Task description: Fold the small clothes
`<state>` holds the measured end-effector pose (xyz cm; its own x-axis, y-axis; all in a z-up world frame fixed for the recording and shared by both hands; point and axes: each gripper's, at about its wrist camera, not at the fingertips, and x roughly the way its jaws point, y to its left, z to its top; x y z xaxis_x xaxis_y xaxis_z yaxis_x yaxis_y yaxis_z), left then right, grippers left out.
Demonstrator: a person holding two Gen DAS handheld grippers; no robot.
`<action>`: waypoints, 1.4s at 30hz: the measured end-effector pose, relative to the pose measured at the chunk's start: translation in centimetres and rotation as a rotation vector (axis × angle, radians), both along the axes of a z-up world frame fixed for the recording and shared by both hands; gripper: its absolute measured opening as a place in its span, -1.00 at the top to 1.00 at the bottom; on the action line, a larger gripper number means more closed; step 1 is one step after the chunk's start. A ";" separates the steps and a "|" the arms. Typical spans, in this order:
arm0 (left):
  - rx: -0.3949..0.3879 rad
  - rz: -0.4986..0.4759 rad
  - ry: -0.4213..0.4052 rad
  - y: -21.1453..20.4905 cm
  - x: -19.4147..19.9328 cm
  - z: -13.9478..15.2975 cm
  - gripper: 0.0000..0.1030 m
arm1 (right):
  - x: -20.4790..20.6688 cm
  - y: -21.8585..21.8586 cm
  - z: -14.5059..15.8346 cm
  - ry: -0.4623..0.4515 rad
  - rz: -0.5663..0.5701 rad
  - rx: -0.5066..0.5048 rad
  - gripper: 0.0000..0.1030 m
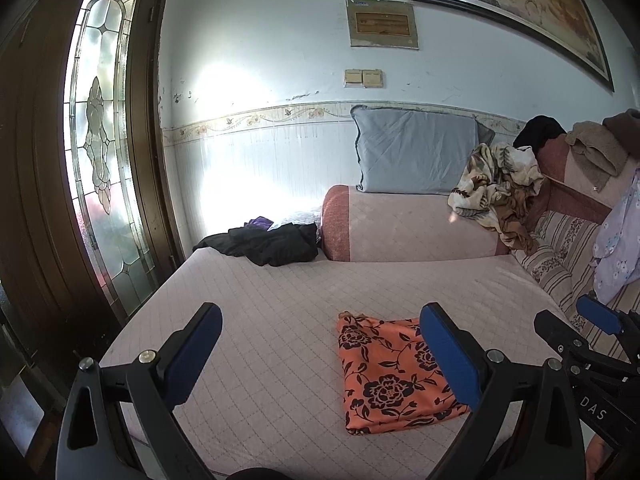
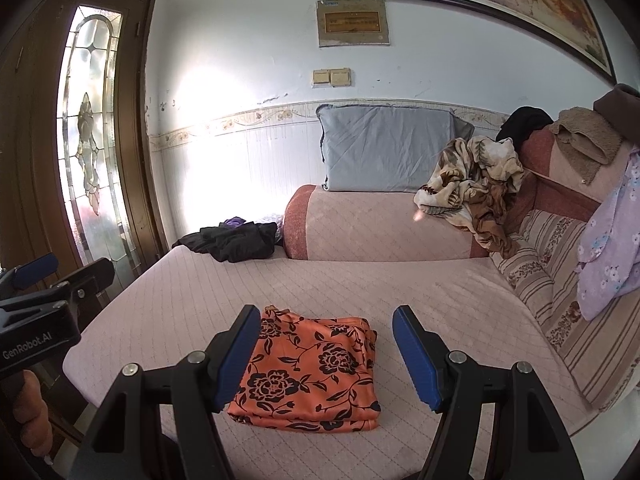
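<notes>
A folded orange cloth with black flowers lies flat on the pink quilted sofa seat. My left gripper is open above the seat, the cloth lying beneath its right finger; nothing is between its blue pads. My right gripper is also open, hovering just over the near side of the cloth, its pads apart and not pressing on it. Each gripper shows at the edge of the other's view: the right gripper and the left gripper.
A crumpled black garment lies at the seat's far left. A grey pillow rests on the armrest, a floral blanket beside it. A lilac flowered cloth hangs at right. A glass-panelled door stands left.
</notes>
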<state>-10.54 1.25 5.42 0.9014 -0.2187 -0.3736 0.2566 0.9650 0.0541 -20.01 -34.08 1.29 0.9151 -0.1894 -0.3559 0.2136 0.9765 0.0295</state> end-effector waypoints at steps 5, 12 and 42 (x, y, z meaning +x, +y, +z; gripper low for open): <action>-0.006 0.012 0.006 0.4 0.7 -0.2 -0.92 | 0.8 0.3 -0.3 0.014 -0.005 -0.008 -0.40; -0.004 0.023 0.023 0.6 2.0 -0.7 -0.92 | 2.0 0.7 -0.8 0.039 0.002 -0.013 -0.40; 0.009 0.041 0.137 0.3 6.2 -4.6 -0.92 | 5.5 0.3 -4.2 0.121 0.000 0.022 -0.40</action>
<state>-4.31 1.53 0.85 0.8498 -0.1790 -0.4957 0.2226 0.9744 0.0299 -14.55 -33.79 -2.93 0.8653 -0.1806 -0.4676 0.2173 0.9758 0.0252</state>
